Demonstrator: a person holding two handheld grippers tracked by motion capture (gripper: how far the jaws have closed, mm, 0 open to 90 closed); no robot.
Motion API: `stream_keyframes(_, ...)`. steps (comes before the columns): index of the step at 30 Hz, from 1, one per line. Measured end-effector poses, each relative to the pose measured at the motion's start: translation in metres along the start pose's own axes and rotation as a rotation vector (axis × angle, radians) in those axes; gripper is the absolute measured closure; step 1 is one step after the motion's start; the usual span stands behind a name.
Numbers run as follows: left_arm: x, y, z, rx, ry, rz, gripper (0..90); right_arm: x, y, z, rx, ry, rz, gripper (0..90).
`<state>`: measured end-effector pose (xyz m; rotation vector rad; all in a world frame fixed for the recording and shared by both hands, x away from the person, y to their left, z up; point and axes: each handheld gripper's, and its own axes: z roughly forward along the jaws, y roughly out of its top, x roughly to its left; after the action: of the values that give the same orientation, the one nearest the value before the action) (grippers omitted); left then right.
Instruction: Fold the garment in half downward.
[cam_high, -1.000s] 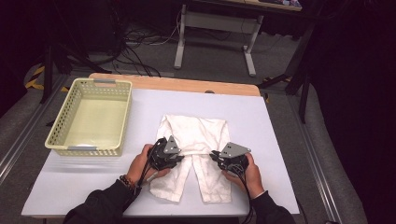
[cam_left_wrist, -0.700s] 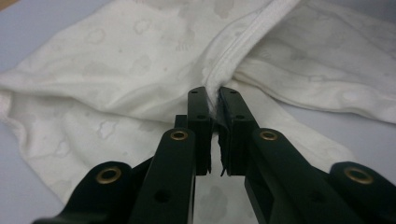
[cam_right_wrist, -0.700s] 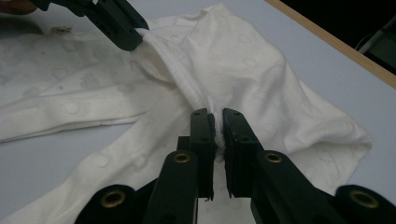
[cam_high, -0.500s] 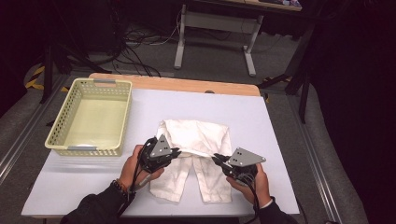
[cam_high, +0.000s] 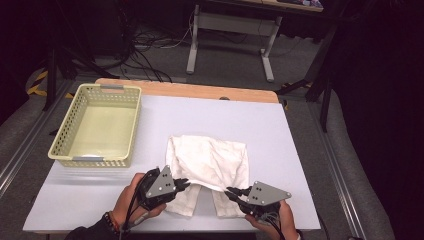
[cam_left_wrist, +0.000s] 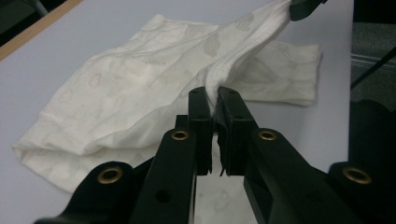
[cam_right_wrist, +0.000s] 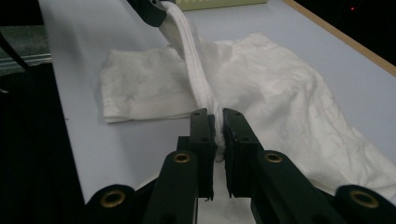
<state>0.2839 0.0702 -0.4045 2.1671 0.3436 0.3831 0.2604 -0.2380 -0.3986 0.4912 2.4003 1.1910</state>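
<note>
Both hand-held grippers (cam_high: 183, 183) (cam_high: 231, 192), clamped on the white shorts' (cam_high: 210, 160) waistband, have drawn it nearer.

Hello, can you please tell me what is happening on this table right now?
A person is folding a pair of white shorts on the table with two hand-held grippers. The left gripper and the right gripper each pinch the waistband edge, which is stretched between them and lifted over the legs toward the person. A yellow basket stands empty at the left.

The high view looks forward and down over the table (cam_high: 300, 150); both gripper views sit close, sharing the white cloth (cam_left_wrist: 140, 88).
</note>
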Motion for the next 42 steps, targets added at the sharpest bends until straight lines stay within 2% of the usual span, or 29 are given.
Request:
stream_keyframes(4,-0.013,-0.008,-0.002,0.029,-0.010,0.018,84.7,0.009,-0.006,-0.001,0.013,0.024,0.005,83.7)
stream_keyframes(10,-0.026,-0.026,-0.004,0.073,-0.039,-0.006,84.7,0.020,-0.014,0.001,0.047,0.069,0.001,83.7)
stream_keyframes(15,-0.035,-0.038,0.003,0.112,-0.069,-0.016,83.9,0.027,-0.023,0.007,0.096,0.090,0.002,82.9)
stream_keyframes(19,-0.041,-0.042,0.003,0.114,-0.084,-0.025,83.6,0.031,-0.030,0.009,0.125,0.100,0.002,82.7)
stream_keyframes(25,-0.042,-0.047,-0.003,0.103,-0.094,-0.047,80.1,0.030,-0.034,0.004,0.118,0.095,0.022,77.0)
stream_keyframes(29,-0.038,-0.047,-0.012,0.065,-0.089,-0.079,80.7,0.025,-0.034,-0.004,0.077,0.083,0.050,74.8)
stream_keyframes(30,-0.034,-0.045,-0.016,0.028,-0.100,-0.108,82.8,0.021,-0.033,-0.010,0.047,0.058,0.059,77.0)
stream_keyframes(32,-0.032,-0.040,-0.011,0.016,-0.121,-0.118,85.9,0.015,-0.031,-0.013,0.018,0.034,0.072,81.9)
stream_keyframes(36,-0.034,-0.034,0.011,0.072,-0.145,-0.064,88.1,0.002,-0.024,-0.008,0.009,-0.010,0.076,89.2)
stream_keyframes(38,-0.033,-0.035,0.020,0.096,-0.157,-0.065,88.8,-0.007,-0.020,0.000,0.017,-0.027,0.069,90.0)
stream_keyframes(40,-0.034,-0.035,0.026,0.122,-0.155,-0.039,89.1,-0.016,-0.017,0.010,0.032,-0.043,0.055,90.0)
stream_keyframes(42,-0.033,-0.037,0.031,0.146,-0.161,-0.038,89.5,-0.027,-0.015,0.021,0.047,-0.058,0.055,90.0)
